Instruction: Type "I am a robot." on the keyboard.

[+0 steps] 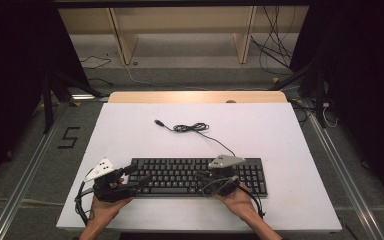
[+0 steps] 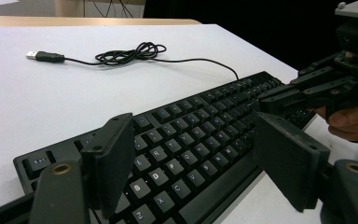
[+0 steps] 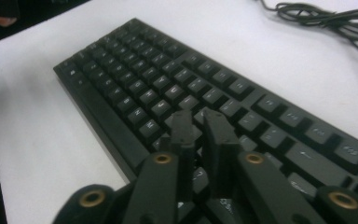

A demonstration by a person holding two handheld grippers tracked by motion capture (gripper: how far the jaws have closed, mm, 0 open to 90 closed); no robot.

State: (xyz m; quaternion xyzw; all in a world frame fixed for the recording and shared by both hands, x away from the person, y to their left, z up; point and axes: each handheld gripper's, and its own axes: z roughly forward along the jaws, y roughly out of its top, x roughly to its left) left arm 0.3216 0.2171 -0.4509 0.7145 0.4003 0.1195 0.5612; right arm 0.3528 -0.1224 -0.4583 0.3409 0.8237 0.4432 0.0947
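nearest, the right gripper [image 3: 199, 122] hovers over the keyboard's [image 1: 190, 175] front rows, fingers pressed together on nothing — poised to tap a key. the left gripper [image 2: 200, 158], fingers spread, flanks its left end. work looks barely begun — beyond, the cable [image 1: 192, 128] lies unplugged on the counter [image 1: 130, 130].

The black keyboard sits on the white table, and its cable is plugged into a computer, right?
Not quite. The black keyboard does sit on the white table, but its cable is not plugged into anything: the left gripper view shows the USB plug lying loose on the table, with the cable bunched in a coil.
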